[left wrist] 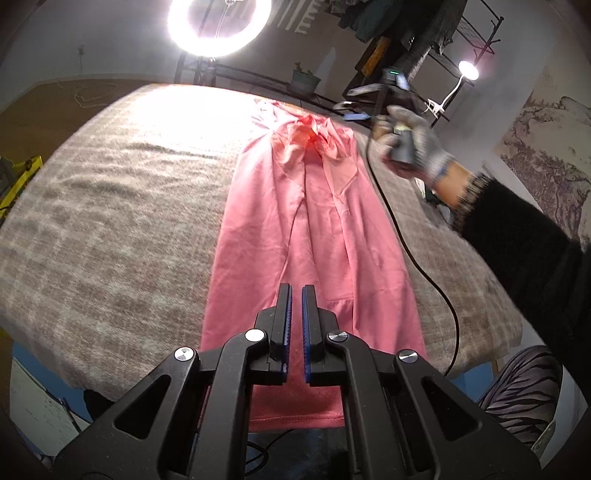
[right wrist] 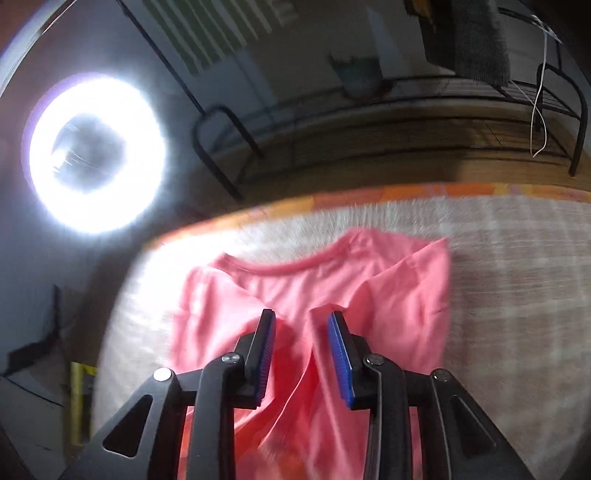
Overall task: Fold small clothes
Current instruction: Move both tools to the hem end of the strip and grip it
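A pink shirt (left wrist: 314,229) lies lengthwise on the beige plaid cloth (left wrist: 110,221), its sides folded in, sleeves bunched at the far end and its hem hanging over the near edge. My left gripper (left wrist: 296,291) hovers over the hem end, jaws nearly shut with a thin gap, nothing in them. The right gripper (left wrist: 400,147) shows in the left wrist view in a gloved hand above the shirt's far right. In the right wrist view my right gripper (right wrist: 302,317) is open and empty above the shirt's collar end (right wrist: 295,288).
A ring light (left wrist: 219,26) stands behind the table, also in the right wrist view (right wrist: 96,151). A black cable (left wrist: 417,262) trails across the cloth at the right. Black metal racks (right wrist: 369,122) stand behind. A small lamp (left wrist: 468,69) shines at right.
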{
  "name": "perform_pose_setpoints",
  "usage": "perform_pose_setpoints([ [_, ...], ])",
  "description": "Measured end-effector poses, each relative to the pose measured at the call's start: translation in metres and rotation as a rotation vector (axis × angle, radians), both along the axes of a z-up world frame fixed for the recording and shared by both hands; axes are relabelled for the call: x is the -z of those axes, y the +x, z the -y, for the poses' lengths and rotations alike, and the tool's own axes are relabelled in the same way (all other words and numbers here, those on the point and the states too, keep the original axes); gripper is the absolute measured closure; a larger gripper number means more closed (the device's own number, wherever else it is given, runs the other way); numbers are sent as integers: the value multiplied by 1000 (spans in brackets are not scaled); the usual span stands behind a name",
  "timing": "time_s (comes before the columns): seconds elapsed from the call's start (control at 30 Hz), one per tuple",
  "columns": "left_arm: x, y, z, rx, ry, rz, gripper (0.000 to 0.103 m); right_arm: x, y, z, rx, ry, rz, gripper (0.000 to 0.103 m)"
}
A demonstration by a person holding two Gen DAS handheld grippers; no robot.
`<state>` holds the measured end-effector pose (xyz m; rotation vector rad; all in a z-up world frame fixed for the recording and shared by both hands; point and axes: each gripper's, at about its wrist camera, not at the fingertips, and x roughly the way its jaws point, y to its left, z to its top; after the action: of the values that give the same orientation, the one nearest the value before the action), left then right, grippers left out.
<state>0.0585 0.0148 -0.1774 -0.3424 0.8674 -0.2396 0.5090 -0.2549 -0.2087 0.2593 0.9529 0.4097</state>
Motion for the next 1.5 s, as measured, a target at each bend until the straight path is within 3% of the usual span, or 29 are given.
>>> perform_pose_setpoints([
  [0.1, -5, -4, -4, -1, 2, 14, 102, -32, -37, 30, 10, 41, 38, 71],
  [0.17, -4, -6, -12, -2, -36, -3, 99, -50, -70, 50, 7, 55, 56, 71],
  [0.27, 0, -10, -27, -16, -101, -42, 75, -71, -123, 71, 0, 22, 77, 71],
  [0.3, 0, -12, -30, -20, -112, -48, 72, -75, -141, 76, -3, 19, 78, 71],
  [0.47, -5, -22, -45, 16, -107, -75, 72, -87, -244, 103, -39, 26, 53, 71],
  [0.53, -3, -25, -49, 42, -96, -98, 72, -86, -279, 107, -53, 20, 49, 65],
  [0.7, 18, -26, -59, 94, -108, -213, 72, -61, -373, 113, -92, 31, -14, 64],
  [0.83, 43, -25, -68, 89, -204, -321, 72, -27, -425, 110, -130, 18, -93, 60],
  [0.93, 54, -25, -71, 72, -234, -369, 69, 2, -449, 106, -155, 21, -166, 56],
  [1.07, 62, -24, -71, 77, -206, -386, 63, 30, -464, 102, -181, 52, -244, 55],
  [1.3, 86, -15, -75, 50, -264, -458, 63, 61, -451, 98, -197, 138, -339, 48],
  [1.5, 95, -12, -74, 53, -325, -492, 58, 79, -442, 96, -201, 152, -383, 47],
])
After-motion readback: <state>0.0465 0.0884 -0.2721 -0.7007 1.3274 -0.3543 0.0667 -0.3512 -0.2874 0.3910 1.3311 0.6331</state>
